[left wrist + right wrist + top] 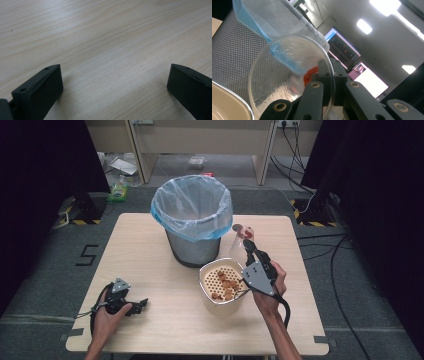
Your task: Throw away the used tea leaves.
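Nearest the lens, at the table's [165,320] near left corner: left gripper [134,306] lying on the bare wood under the person's left hand [107,315], jaws spread wide and holding nothing, seen close over pale grain in the left gripper view [115,82]. Further right and back, a mesh bin [192,247] lined with a pale blue bag [192,205], standing mid-table. Just in front of it, touching or nearly so, a cream bowl [220,305] with a perforated insert carrying brown crumbs [225,285]. Right again, right gripper [248,245] raised beside the bin, pinching the rim of a clear plastic cup [287,80] tilted on its side, 1 jaw inside and 1 outside, a red scrap [308,73] stuck within. Probably very light, thin-walled, easily crushed and rather slick; best held at the stiffer rim, gently. No brand or label legible on any object; only a dark mark like "5" [87,255] on the floor left of the table.
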### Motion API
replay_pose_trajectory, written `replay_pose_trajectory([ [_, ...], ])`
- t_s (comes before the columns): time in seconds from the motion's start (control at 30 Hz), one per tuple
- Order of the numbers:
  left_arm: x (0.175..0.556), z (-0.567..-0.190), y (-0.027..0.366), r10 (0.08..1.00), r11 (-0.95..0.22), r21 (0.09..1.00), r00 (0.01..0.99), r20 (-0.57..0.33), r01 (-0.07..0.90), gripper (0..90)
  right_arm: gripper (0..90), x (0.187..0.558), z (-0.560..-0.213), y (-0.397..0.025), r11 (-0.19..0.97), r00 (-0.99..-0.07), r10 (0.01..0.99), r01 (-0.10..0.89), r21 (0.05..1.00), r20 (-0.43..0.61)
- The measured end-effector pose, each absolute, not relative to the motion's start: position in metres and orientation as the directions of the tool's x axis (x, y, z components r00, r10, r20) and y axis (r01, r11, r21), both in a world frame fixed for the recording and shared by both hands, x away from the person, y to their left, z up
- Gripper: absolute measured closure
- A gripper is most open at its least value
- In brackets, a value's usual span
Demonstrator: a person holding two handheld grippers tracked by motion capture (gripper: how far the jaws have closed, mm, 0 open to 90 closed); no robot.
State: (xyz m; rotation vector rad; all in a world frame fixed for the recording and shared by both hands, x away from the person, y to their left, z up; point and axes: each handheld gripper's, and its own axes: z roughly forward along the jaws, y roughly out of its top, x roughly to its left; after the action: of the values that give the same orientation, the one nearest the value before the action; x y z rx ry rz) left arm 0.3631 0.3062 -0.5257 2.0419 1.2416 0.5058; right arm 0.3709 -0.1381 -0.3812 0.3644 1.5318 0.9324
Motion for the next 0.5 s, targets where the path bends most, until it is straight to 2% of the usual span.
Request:
replay_pose_trajectory([
  [0.37, 0.363, -0.526, 0.306, 0.884, -0.309, 0.724, 0.468, -0.022, 0.617, 0.0, 88.5, 0.383, -0.37, -0.157, 0.483, -0.308, 0.8, -0.18, 0.857, -0.516],
  [0.5, 0.363, -0.526, 0.306, 0.883, -0.309, 0.724, 0.468, -0.021, 0.617, 0.0, 88.4, 0.394, -0.362, -0.167, 0.381, -0.371, 0.842, -0.107, 0.919, -0.392],
])
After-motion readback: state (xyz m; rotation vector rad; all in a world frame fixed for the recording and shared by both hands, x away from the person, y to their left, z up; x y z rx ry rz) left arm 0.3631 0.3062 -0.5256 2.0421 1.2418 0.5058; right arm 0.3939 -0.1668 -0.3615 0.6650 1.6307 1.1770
